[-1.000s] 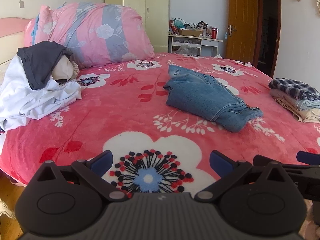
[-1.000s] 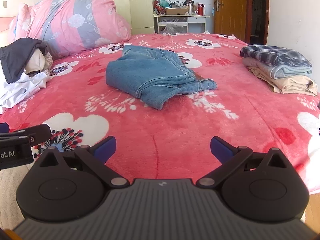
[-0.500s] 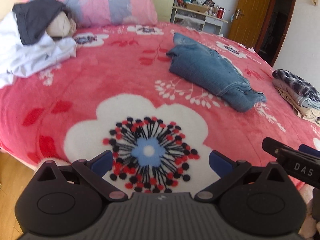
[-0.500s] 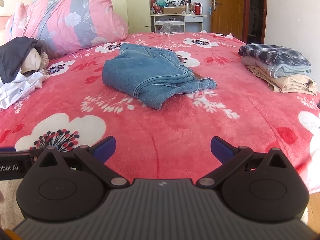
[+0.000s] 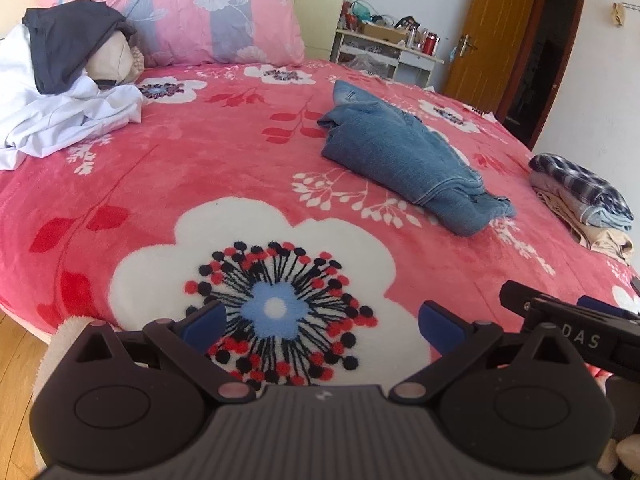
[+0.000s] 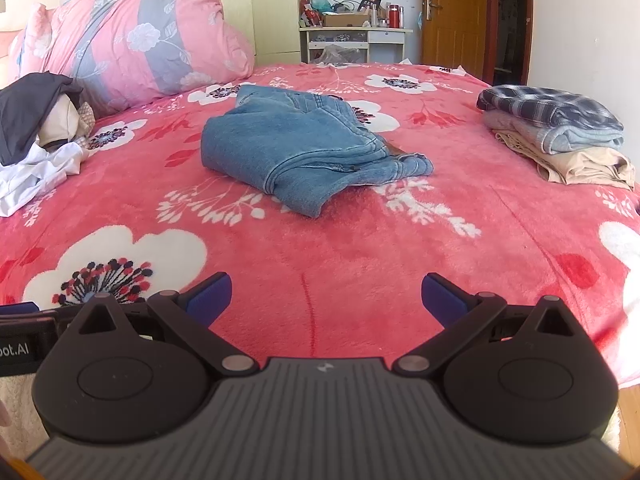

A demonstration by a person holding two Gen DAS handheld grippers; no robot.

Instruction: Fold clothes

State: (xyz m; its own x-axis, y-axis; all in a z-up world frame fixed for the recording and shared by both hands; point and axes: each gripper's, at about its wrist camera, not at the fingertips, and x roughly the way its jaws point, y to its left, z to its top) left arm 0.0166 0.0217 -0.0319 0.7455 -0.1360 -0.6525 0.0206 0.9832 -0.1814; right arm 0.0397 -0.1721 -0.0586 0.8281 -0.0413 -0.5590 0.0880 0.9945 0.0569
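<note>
A pair of blue jeans (image 5: 408, 160) (image 6: 304, 152) lies loosely folded in the middle of the bed. My left gripper (image 5: 322, 326) hangs open over the near edge, above a large white flower print, holding nothing. My right gripper (image 6: 325, 298) is open too, empty, low at the near edge and well short of the jeans. A heap of unfolded white and dark clothes (image 5: 60, 92) (image 6: 28, 148) lies at the far left. A stack of folded clothes with a plaid shirt on top (image 5: 584, 200) (image 6: 556, 136) sits at the right.
The bed carries a red floral blanket (image 5: 224, 168) (image 6: 440, 264). A big pink and grey pillow (image 5: 192, 12) (image 6: 140, 60) leans at the head. A cluttered white desk (image 6: 352, 36) and a brown door (image 5: 492, 28) stand behind. Wooden floor (image 5: 16, 348) shows at lower left.
The left gripper has tipped back up and shifted slightly, so the jeans sit a little farther off. The right gripper has barely moved. Both stayed open.
</note>
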